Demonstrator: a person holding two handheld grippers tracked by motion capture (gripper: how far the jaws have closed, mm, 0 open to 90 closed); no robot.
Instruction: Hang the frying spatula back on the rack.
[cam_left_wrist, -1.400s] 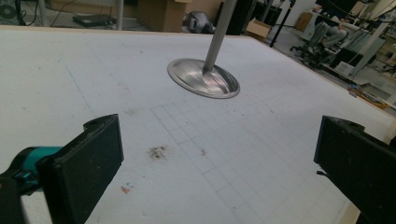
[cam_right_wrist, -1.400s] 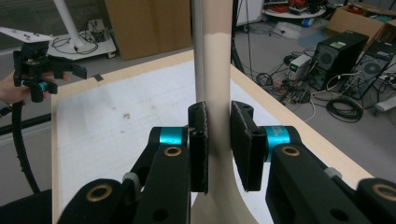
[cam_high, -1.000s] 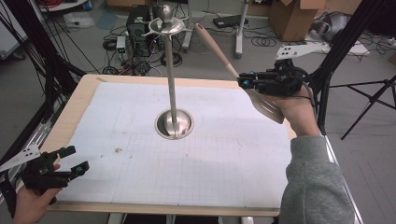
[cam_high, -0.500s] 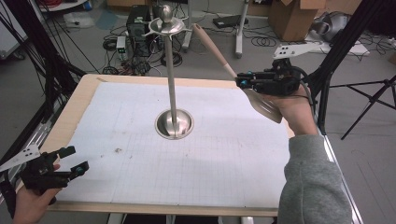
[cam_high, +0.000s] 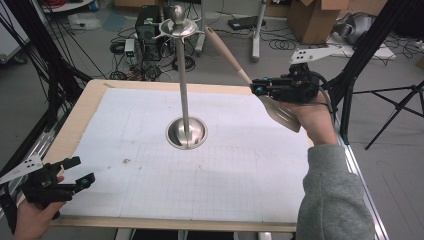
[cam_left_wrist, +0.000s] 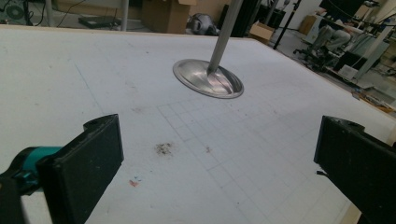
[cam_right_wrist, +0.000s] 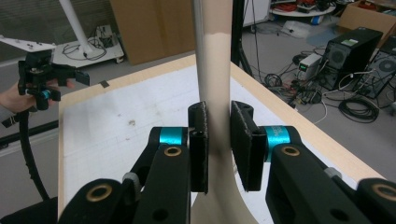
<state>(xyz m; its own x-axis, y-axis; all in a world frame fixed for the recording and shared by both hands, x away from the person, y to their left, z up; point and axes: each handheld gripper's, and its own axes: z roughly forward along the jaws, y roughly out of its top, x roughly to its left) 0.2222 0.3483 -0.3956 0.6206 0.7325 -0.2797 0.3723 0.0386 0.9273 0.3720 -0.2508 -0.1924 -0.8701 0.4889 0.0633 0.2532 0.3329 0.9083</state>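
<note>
A metal stand (cam_high: 182, 75) rises from a round dish-shaped base (cam_high: 186, 133) at the middle of the white gridded mat, with hook arms at its top. My right gripper (cam_high: 260, 89) hovers over the table's far right edge, shut on the neck of a beige spatula (cam_high: 225, 47). The spatula's handle slants up and left, close to the stand's top, and its blade hangs by the hand. In the right gripper view both pads press the spatula (cam_right_wrist: 212, 60). My left gripper (cam_high: 82, 172) stands open at the near left corner, with nothing between its fingers (cam_left_wrist: 88, 163).
A dark smudge (cam_left_wrist: 163, 148) marks the mat (cam_high: 240, 170) near the left gripper. Beyond the wooden table edge (cam_high: 150, 85) the floor holds cables, a computer tower (cam_high: 147, 25) and cardboard boxes (cam_high: 312, 17). A tripod (cam_high: 395, 107) stands to the right.
My right gripper has drifted slightly left with the spatula, bringing the handle tip a little closer to the stand's top. The left gripper has not moved.
</note>
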